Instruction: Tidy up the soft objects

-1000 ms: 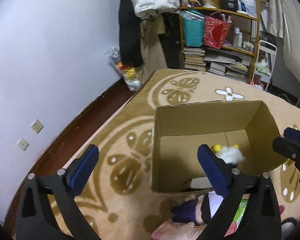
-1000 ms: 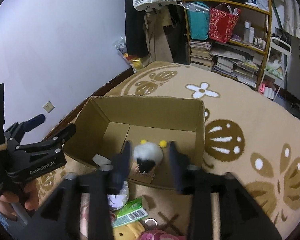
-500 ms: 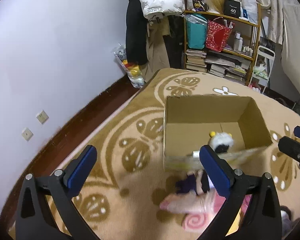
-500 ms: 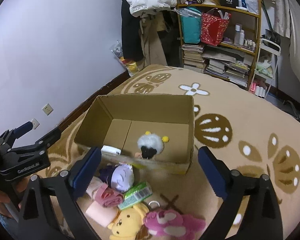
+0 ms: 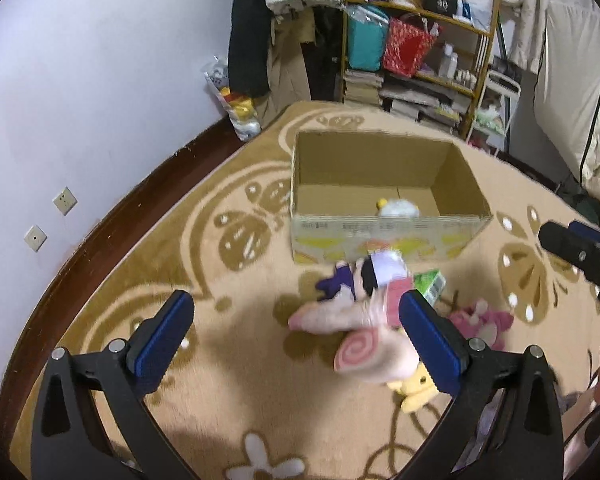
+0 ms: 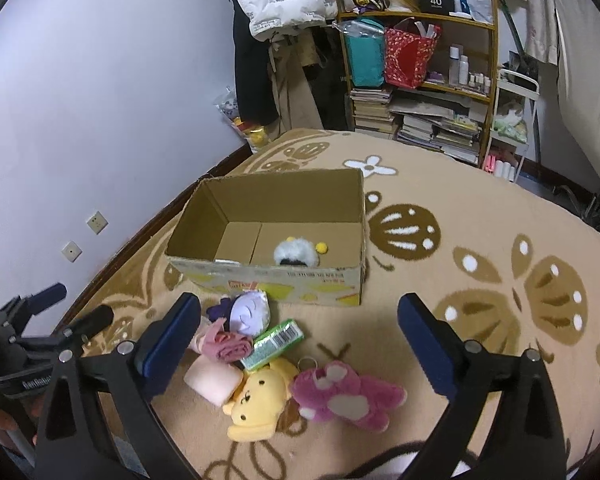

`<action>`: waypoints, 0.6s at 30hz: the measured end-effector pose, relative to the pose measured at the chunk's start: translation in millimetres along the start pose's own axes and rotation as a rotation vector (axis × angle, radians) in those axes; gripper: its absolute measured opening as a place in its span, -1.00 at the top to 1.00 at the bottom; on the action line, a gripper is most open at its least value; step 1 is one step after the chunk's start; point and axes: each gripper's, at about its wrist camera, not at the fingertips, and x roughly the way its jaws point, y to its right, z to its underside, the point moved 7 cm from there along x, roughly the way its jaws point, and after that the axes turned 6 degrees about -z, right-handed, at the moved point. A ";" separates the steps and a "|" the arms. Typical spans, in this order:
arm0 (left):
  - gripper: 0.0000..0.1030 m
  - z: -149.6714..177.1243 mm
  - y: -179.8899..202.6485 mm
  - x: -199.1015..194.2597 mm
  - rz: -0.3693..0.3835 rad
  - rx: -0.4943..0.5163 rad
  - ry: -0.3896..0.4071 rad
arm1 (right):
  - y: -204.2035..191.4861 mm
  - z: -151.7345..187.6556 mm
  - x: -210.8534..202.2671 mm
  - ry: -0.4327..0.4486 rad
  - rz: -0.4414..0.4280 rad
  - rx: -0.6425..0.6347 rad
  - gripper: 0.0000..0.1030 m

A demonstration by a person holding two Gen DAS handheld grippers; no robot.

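On the patterned carpet (image 6: 480,216) sits an open cardboard box (image 6: 284,204), and so far only one soft toy appears to be inside it: a fluffy white plush with yellow pom-poms (image 6: 296,251), lying against the near wall, right of centre. A small pale flat item lies in the box's near left corner; what it is cannot be told.

Everything else is outside, heaped just near of the box: a lavender plush (image 6: 249,312) touching the box's front, a mauve rolled cloth (image 6: 228,346) beside it, a green packet (image 6: 274,344), a pale pink roll (image 6: 214,380), a yellow bear plush (image 6: 258,400) and a magenta plush (image 6: 346,396) nearest the camera.

Both tools hang above this heap, empty. The right gripper (image 6: 300,332) has its blue-padded fingers spread wide over the pile, and the left gripper (image 5: 296,332) is likewise spread wide, holding nothing.

By my reckoning the job is barely begun: one item boxed, about five or six to go.
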 end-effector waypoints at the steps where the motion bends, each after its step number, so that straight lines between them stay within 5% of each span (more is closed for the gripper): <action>1: -0.97 4.0 2.7 1.1 0.000 0.012 -0.014 | 0.6 2.1 0.4 -0.006 0.005 0.004 -1.00; 18: -0.97 33.7 46.1 36.7 0.080 0.123 -0.152 | 36.4 62.1 46.4 -0.171 0.054 0.182 -1.00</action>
